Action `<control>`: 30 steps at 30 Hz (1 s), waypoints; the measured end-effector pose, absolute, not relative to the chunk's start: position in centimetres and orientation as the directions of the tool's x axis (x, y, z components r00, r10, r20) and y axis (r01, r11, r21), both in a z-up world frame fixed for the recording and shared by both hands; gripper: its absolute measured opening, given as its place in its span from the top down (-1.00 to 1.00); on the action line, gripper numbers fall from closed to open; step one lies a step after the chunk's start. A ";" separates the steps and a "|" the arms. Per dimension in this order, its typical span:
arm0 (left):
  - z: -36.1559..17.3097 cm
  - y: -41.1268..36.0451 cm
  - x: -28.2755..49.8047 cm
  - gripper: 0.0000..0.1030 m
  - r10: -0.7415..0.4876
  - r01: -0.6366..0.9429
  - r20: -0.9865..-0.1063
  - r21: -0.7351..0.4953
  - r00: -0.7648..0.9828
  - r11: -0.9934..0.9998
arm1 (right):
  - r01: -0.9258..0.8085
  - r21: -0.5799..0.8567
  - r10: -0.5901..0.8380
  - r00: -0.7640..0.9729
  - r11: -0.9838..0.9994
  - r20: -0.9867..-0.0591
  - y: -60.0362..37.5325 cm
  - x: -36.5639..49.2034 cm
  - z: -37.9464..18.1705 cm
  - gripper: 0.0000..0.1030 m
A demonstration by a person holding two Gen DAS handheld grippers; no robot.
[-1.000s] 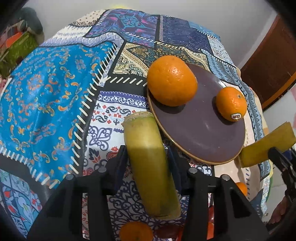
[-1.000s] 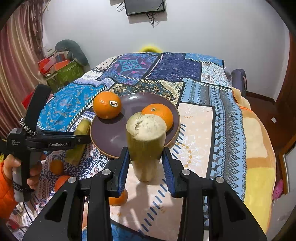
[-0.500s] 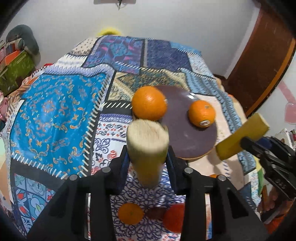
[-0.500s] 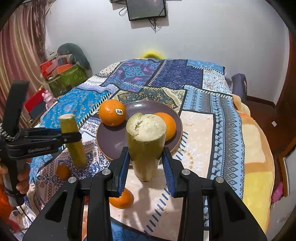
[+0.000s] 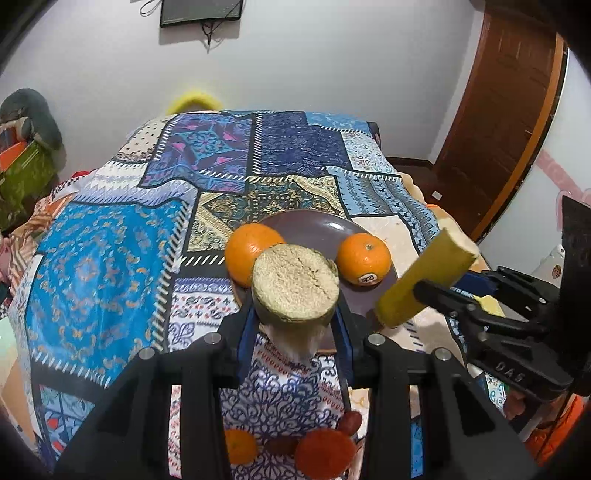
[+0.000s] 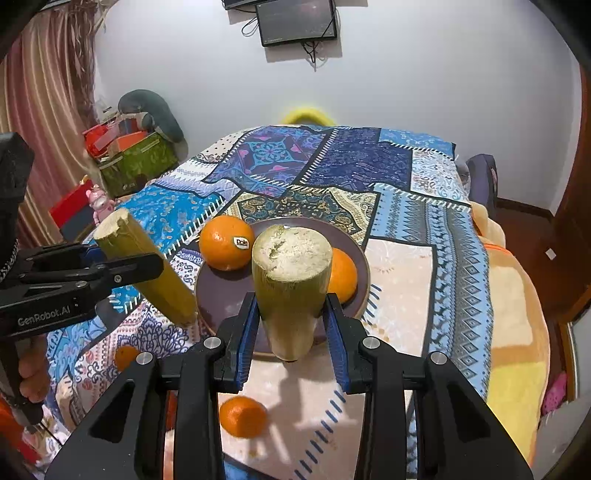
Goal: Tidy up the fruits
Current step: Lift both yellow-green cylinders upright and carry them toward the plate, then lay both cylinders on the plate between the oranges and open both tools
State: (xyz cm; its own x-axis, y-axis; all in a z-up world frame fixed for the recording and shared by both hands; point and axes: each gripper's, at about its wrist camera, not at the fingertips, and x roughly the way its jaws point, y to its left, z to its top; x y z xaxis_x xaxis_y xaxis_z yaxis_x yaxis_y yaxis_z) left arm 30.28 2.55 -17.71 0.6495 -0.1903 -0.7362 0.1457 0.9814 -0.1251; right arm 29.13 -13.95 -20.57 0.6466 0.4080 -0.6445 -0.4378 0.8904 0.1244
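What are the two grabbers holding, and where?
Each holds a cane piece by its middle: left gripper on one stick, right gripper on another.

A patchwork bedspread (image 6: 373, 173) is printed in blue, navy, cream and teal motifs. A dark brown plate (image 6: 221, 295) is seen beneath bright orange oranges (image 6: 225, 242). Yellow-green cane pieces (image 6: 291, 280) are capped with pale beige ends.

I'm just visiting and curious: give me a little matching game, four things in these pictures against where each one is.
Things:
1. cane piece
2. stickered orange
3. nearest small orange
4. screen

Places:
A. on the wall
B. on the bedspread, off the plate
C. in the right tool
D. on the plate

Pairs: 1-C, 2-D, 3-B, 4-A
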 end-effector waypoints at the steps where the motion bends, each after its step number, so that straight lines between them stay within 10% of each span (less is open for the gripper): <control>1: -17.9 2.4 30.7 0.27 -0.190 0.150 -0.740 -0.121 0.645 0.981 | -0.442 0.125 0.410 0.643 0.888 -0.647 -13.7 29.4 -20.7 0.37; 30: -19.9 1.7 38.1 0.23 -0.249 0.169 -0.755 -0.184 0.607 0.968 | -0.501 0.169 0.476 0.583 0.849 -0.659 -11.6 34.0 -22.8 0.37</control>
